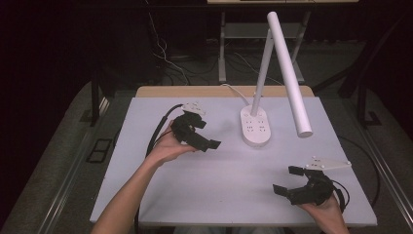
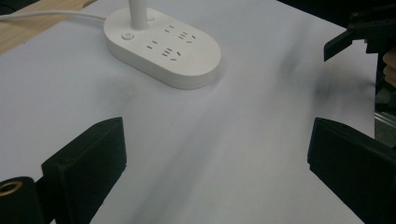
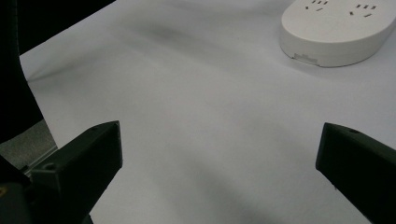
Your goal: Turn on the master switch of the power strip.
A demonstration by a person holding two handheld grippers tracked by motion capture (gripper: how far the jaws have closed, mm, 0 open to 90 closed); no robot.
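A white desk lamp stands at the back middle of the white table. Its oval base carries several sockets, and its long tube head slants out over the table's right half. A hand holds my left gripper just left of the base, open, with nothing between the jaws. In the left gripper view, that gripper faces the base, and the right gripper shows farther off. My right gripper is open and empty near the front right corner. In the right gripper view, that gripper looks towards the base.
The lamp's white cord runs back over a wooden strip at the table's far edge. Black cables trail from both grippers. Dark floor with table legs and loose wires lies beyond. The table's left edge is near in the right gripper view.
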